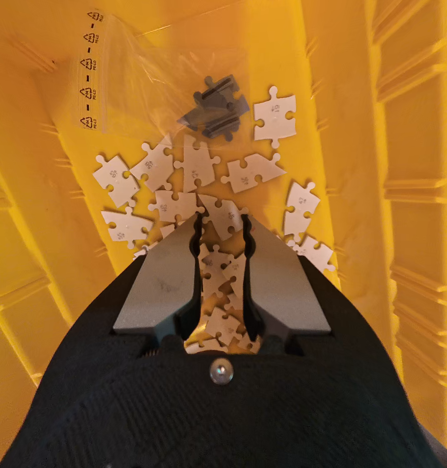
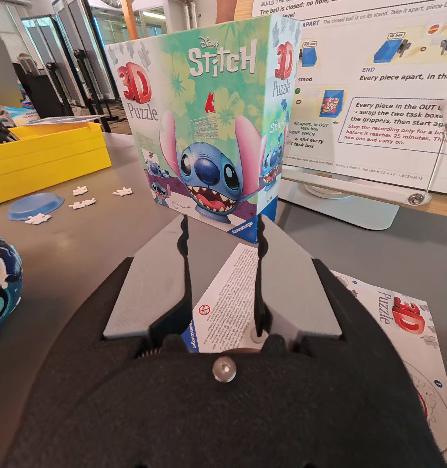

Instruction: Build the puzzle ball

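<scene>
While the left gripper [image 1: 221, 215] is held agape over white puzzle pieces [image 1: 245, 172], the right gripper [image 2: 222, 220] is kept parted above the table [image 2: 90, 253].

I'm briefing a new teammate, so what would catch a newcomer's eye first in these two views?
In the left view, white puzzle pieces lie scattered in a yellow bin, with the open left gripper over them. In the right view, a colourful puzzle box stands upright on the grey table beyond the right gripper.

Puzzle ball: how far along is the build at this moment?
Done: part of the ball is assembled. In hand: nothing; the left gripper is open over loose pieces in the yellow bin, the right gripper open. Left: many pieces, plus four beside the blue stand.
</scene>
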`<state>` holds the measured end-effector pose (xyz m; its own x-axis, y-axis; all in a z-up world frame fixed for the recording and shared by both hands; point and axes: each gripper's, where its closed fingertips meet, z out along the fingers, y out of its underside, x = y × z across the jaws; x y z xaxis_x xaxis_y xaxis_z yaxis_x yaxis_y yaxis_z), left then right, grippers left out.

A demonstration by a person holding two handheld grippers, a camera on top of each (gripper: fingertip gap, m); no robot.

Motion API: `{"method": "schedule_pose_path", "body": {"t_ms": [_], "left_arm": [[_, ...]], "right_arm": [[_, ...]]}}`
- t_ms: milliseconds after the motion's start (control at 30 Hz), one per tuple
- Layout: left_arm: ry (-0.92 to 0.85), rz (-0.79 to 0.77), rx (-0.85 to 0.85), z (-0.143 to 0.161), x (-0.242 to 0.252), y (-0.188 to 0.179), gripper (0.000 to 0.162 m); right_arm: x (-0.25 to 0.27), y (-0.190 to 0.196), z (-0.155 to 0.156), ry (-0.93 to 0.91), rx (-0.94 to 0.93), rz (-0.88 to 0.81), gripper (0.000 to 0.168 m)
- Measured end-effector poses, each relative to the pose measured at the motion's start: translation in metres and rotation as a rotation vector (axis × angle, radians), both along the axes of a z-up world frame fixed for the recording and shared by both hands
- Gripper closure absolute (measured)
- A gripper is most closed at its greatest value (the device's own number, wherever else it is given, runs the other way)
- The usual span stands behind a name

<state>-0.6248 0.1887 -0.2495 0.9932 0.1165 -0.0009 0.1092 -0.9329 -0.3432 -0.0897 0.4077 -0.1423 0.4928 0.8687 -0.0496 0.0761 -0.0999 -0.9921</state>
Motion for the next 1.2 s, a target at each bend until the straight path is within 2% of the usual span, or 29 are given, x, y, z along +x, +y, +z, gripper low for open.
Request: {"method": "schedule_pose_path", "body": {"t_ms": [33, 167, 300, 400, 500, 633, 767, 900, 1033, 1133, 1200], "left_arm": [[0.004, -0.006, 0.002, 0.0, 0.0, 0.0, 0.132], [0.025, -0.009, 0.061, 0.011, -0.004, 0.003, 0.132], [0.067, -0.084, 0.299, 0.076, 0.01, 0.012, 0.132], [0.106, -0.289, 0.465, 0.131, 0.061, 0.01, 0.131], [0.152, -0.618, 0.553, 0.164, 0.149, -0.003, 0.131], [0.349, -0.998, 0.535, 0.169, 0.25, -0.02, 0.131], [0.425, -1.193, 0.536, 0.17, 0.322, -0.023, 0.131], [0.584, -1.273, 0.525, 0.166, 0.354, -0.012, 0.131], [0.678, -1.305, 0.492, 0.156, 0.364, -0.007, 0.131], [0.743, -1.314, 0.488, 0.155, 0.365, -0.004, 0.131], [0.769, -1.321, 0.468, 0.152, 0.365, -0.002, 0.131]], "right_arm": [[0.001, 0.001, 0.0, 0.004, -0.004, -0.003, 0.117], [0.002, 0.001, 0.0, 0.008, -0.012, -0.003, 0.116], [-0.005, -0.005, -0.005, -0.031, -0.022, 0.042, 0.116], [-0.017, -0.015, -0.002, -0.036, -0.052, 0.119, 0.117], [-0.039, -0.04, 0.026, 0.028, -0.114, 0.265, 0.116], [-0.088, -0.097, 0.064, -0.017, -0.193, 0.505, 0.119], [-0.14, -0.172, 0.077, -0.13, -0.194, 0.747, 0.114], [-0.171, -0.209, 0.075, -0.148, -0.253, 0.828, 0.112], [-0.182, -0.205, 0.062, -0.176, -0.287, 0.791, 0.12], [-0.185, -0.206, 0.043, -0.26, -0.342, 0.825, 0.119], [-0.186, -0.209, 0.044, -0.259, -0.341, 0.872, 0.133]]}}
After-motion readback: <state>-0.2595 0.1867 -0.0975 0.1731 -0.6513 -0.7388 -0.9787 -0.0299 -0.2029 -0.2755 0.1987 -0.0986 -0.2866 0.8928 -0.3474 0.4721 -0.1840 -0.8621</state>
